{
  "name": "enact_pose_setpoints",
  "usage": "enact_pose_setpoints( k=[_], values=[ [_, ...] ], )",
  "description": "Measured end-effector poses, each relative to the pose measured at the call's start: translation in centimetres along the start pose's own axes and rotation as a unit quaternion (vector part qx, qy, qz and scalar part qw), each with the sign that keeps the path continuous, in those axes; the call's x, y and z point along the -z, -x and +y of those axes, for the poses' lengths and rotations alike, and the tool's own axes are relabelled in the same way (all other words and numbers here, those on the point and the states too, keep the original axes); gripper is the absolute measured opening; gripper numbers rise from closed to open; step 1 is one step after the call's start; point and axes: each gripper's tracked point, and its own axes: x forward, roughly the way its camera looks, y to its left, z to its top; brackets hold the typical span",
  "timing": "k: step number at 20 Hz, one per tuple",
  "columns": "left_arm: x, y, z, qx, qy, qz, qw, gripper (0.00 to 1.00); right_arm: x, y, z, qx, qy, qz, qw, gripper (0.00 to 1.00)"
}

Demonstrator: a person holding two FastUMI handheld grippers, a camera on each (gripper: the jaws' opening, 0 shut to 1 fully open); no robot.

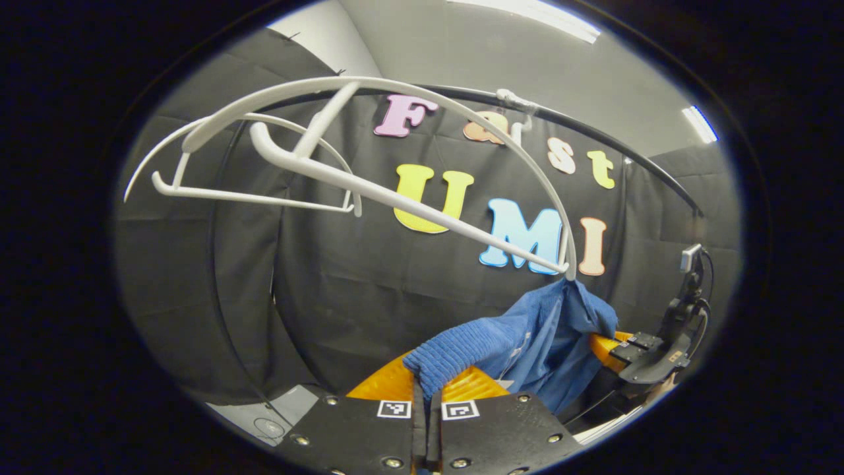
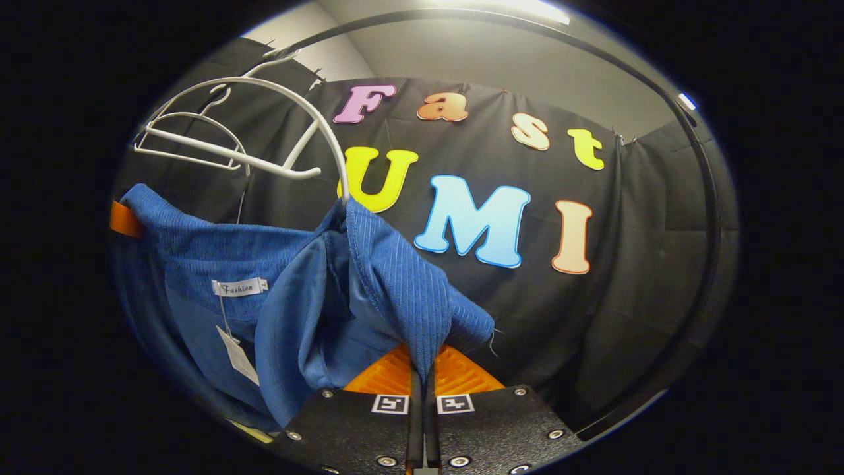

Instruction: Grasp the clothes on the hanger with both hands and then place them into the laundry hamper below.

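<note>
While you hold both ends, the scene reads so:
Left hand-held gripper (image 1: 427, 389): your fingers are pressed together on a ribbed edge of the garment (image 1: 527, 343), in the left gripper view.
Right hand-held gripper (image 2: 422, 373): your fingers are closed tight on another ribbed fold of the garment (image 2: 290, 297), in the right gripper view.
Garment: blue, it hangs slack between your two grippers, with one part caught at the tip of the hanger (image 1: 395, 165); a small label and a paper tag (image 2: 239, 355) show at its inner side.
Hanger: white, it hangs from the dark rail (image 1: 593, 132) and tilts, its lower end touching the cloth; the hanger (image 2: 277, 125) sits above the garment in the right gripper view.
Second hanger (image 1: 250, 191): white, bare, just behind the first.
Other gripper: your right one (image 1: 649, 356) shows far off in the left gripper view, at the garment's far end.
</note>
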Motion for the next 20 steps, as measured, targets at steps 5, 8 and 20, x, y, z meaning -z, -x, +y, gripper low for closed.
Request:
enact_pose_setpoints(
  k=[5,8,20],
  values=[
    [-0.2,4.8,1.1,-0.020,0.013,-0.004,1.000,0.02,1.9,3.0,-0.2,-0.007,-0.028,0.035,0.999,0.01],
    [-0.6,7.8,1.5,-0.022,0.026,0.000,0.999,0.02,1.3,6.5,0.3,-0.019,-0.053,0.042,0.998,0.01],
    [-2.7,19.8,-0.8,0.120,-0.012,0.025,0.992,0.02,-3.7,22.0,7.6,-0.013,-0.118,0.087,0.989,0.01]
  ],
)
